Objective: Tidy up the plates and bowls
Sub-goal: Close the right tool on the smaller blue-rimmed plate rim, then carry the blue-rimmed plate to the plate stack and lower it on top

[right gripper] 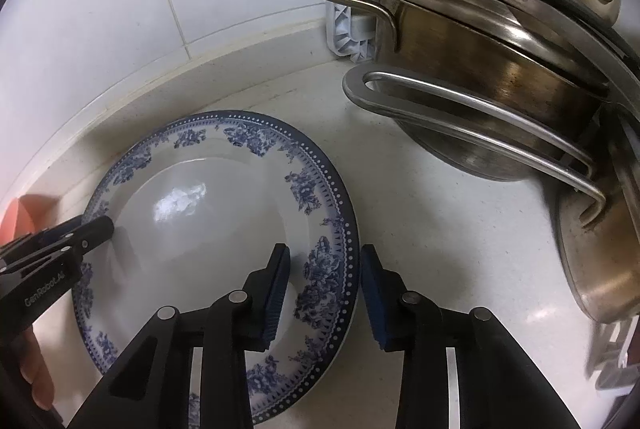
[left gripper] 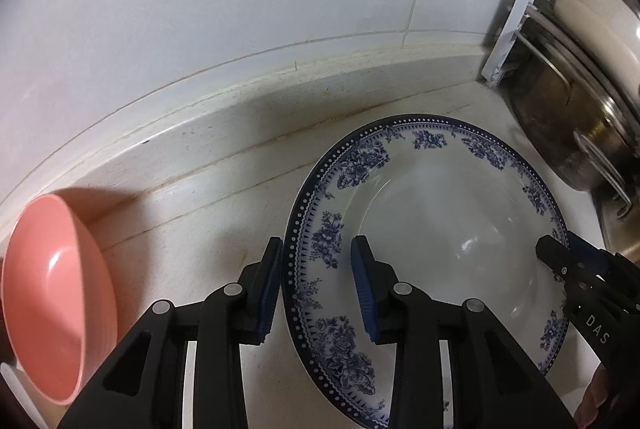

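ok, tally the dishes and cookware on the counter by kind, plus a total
Plates: 1, the blue-patterned plate
Bowls: 1, the pink bowl
Steel pots and pans: at least 3, stacked at the pot rack; exact count unclear
Total: at least 5

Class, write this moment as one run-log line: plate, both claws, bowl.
plate: blue-floral plate on counter | left claw: straddles its left rim | right claw: straddles its right rim | pink bowl: left, untouched

Two close downward views, shared plate (left gripper: 432, 213)
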A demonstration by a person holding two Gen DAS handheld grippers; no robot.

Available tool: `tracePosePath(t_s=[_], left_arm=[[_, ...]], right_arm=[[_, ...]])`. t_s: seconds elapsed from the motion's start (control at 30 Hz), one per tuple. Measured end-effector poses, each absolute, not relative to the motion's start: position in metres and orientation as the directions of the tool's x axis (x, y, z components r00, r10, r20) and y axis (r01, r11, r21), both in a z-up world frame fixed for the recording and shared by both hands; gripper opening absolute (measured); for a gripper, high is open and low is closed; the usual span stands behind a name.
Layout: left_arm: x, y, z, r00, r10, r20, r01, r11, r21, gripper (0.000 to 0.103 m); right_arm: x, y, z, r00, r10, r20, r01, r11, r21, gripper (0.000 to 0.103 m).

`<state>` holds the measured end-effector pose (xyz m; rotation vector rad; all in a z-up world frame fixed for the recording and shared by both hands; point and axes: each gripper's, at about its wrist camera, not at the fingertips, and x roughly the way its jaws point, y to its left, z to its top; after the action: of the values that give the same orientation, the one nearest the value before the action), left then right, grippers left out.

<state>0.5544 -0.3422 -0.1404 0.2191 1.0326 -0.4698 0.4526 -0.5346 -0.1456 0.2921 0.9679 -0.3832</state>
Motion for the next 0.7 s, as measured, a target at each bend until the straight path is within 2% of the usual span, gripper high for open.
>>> tracePosePath(t_s=[0.37,0.7], left_arm=[[0.508,-0.303,-0.103,0.483,-0.291,-0.826,0.483,0.875,-0.026,0.035],[0.458,-0.248,-0.076,0.494,-0.252,-0.832,0.432,0.902,-0.017,0.035]], right_arm=[[0.422,-0.503,-0.112,0.548,-0.207,-0.811,0.413,0.909,0.047,0.037],[0.375,-0.448,-0.08,0.571,-0.189,-0.799,0.355,0.934,0.033,0.037]])
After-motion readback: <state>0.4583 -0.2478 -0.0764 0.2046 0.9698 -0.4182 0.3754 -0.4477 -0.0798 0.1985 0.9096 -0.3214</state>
